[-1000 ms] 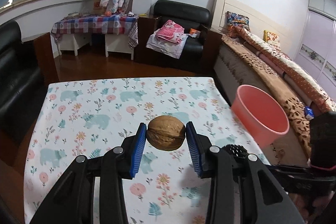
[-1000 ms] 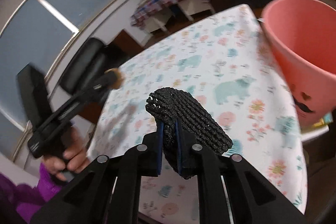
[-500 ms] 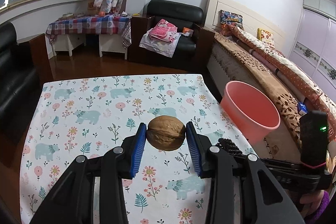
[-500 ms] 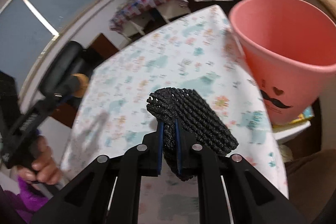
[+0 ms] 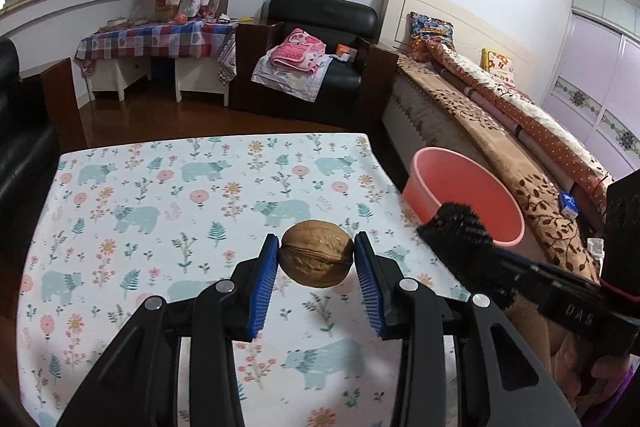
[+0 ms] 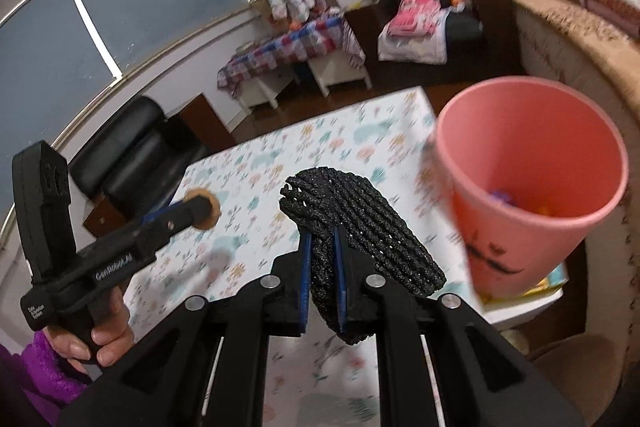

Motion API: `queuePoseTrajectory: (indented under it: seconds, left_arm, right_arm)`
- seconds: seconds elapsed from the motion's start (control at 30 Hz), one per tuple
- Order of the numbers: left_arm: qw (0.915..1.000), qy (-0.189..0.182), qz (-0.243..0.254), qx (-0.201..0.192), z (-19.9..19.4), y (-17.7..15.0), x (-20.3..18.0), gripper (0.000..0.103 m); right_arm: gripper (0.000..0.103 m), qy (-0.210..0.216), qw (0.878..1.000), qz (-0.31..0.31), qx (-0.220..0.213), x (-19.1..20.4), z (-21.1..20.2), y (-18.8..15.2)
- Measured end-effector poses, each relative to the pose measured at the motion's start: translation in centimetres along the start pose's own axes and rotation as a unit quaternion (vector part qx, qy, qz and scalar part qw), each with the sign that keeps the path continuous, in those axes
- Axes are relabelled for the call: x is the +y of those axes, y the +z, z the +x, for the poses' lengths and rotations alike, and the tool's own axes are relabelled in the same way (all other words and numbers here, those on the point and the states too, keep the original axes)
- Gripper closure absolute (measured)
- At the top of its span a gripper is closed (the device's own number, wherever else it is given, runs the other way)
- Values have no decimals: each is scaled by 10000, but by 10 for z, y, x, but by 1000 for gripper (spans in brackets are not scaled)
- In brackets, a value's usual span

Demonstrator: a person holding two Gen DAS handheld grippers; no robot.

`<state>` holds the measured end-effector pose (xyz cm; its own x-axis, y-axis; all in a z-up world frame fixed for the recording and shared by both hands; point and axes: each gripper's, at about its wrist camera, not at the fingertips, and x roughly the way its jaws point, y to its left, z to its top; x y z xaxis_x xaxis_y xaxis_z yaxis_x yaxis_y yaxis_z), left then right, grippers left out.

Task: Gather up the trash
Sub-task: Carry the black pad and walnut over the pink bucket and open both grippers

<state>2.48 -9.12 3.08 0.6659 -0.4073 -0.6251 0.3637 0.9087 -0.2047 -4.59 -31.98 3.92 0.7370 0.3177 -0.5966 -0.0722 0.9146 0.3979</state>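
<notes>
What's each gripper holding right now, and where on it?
Left gripper: walnut, clamped across its sides. Right gripper: black foam net, pinched at its near end.

Whole brown walnut point(image 5: 317, 253), wrinkled shell intact, clamped off the table with its seam roughly level. Black foam mesh sleeve point(image 6: 360, 239), crumpled, pinched upright. Pink plastic bin point(image 6: 532, 195) stands upright beside the table edge, small scraps inside.

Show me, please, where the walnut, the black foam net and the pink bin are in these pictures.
walnut point(image 5: 316, 253): left wrist view, middle of its shell.
black foam net point(image 6: 360, 227): right wrist view, the mesh above the gripper pads.
pink bin point(image 6: 520, 147): right wrist view, its inner wall.
</notes>
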Motion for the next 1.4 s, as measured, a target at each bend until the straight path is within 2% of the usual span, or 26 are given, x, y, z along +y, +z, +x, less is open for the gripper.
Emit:
queuePoseTrajectory:
  seconds: [0.3, 0.6, 0.93, 1.17, 1.4]
  left_arm:
    - [9996, -239, 126, 25, 20, 11, -28, 65]
    - [9969, -603, 506, -41, 44, 31, -79, 65]
    - [9922, -1094, 587, 132, 85, 47, -130, 65]
    - [9903, -1046, 857, 317, 119, 43, -162, 65]
    - [9889, -949, 1026, 502, 142, 35, -173, 65]
  right_arm:
    - [92, -524, 9979, 62, -384, -31, -14, 16]
    - [92, -882, 9939, 150, -639, -61, -22, 31]
    - [92, -1072, 9904, 419, -772, -99, -28, 41]
    - [92, -1164, 9886, 536, -786, -116, -19, 46]
    - [92, -1306, 9878, 490, -693, -125, -7, 49]
